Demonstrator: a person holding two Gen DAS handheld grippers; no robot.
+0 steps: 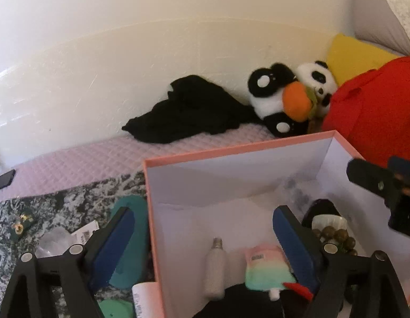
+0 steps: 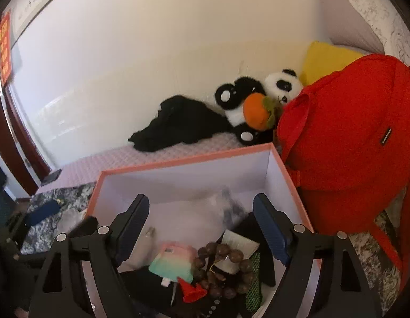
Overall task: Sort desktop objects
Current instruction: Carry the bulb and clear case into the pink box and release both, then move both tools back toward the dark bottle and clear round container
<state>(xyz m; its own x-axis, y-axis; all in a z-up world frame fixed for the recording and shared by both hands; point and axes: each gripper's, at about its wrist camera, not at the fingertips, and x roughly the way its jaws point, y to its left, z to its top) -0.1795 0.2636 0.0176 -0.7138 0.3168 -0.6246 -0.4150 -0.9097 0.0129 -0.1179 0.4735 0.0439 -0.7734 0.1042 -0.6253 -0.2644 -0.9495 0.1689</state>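
Tools first: my left tool [image 1: 205, 241] hangs wide, straddling the near-left wall of the pink-rimmed box [image 1: 231, 147], and my right tool [image 2: 202, 228] gapes empty over its middle, as I judge it having nothing left to carry. Below them the pastel pouch [image 2: 173, 263] lies flat, long axis near-to-far, beside the wooden beads [image 2: 223, 265]. Farther off, a panda plush [image 2: 258, 98] rests on the bed.

A plain white wall [image 2: 141, 61] runs behind a bed whose pale pink quilted cover [image 2: 157, 156] meets it. A dark wooden door frame [image 2: 11, 122] stands at the far left, a red paper sign [image 2: 3, 50] fixed beside it. Soft daylight glares off the wall's glossy lower panel [image 1: 72, 79].
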